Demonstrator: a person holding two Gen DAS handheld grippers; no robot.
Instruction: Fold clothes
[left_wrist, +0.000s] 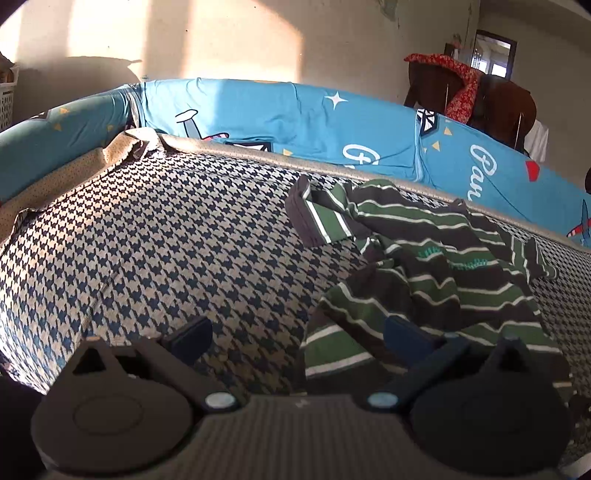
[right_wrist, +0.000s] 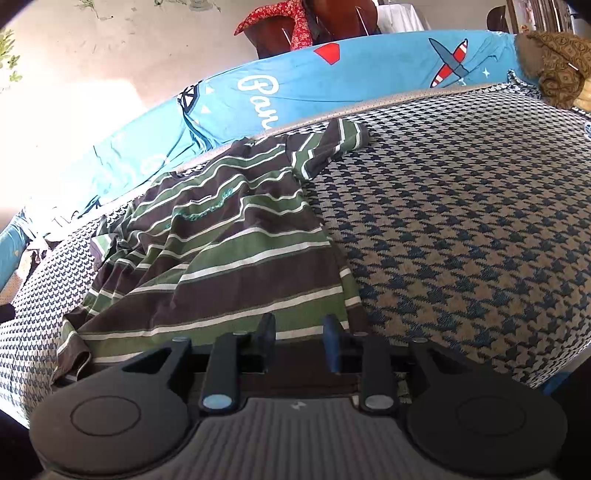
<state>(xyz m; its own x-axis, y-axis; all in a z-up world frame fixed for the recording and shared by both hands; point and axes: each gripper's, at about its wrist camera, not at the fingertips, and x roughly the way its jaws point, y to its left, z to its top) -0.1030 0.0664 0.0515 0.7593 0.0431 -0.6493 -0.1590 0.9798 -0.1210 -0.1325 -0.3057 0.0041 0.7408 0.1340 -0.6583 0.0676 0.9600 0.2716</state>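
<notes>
Here both tongs (left_wrist: 295, 332) (right_wrist: 299, 332) tilt down over the shirt (right_wrist: 221, 251).

Each black plastic tool (left_wrist: 299, 339) (right_wrist: 300, 334) is built with blue finger pads (right_wrist: 330, 341), round side discs and a ribbed grey centre.

I see a bed covered in a blue-and-beige houndstooth spread (right_wrist: 461, 221), with a crumpled green, brown and white striped shirt (right_wrist: 229, 258) lying on it near the far edge.
</notes>
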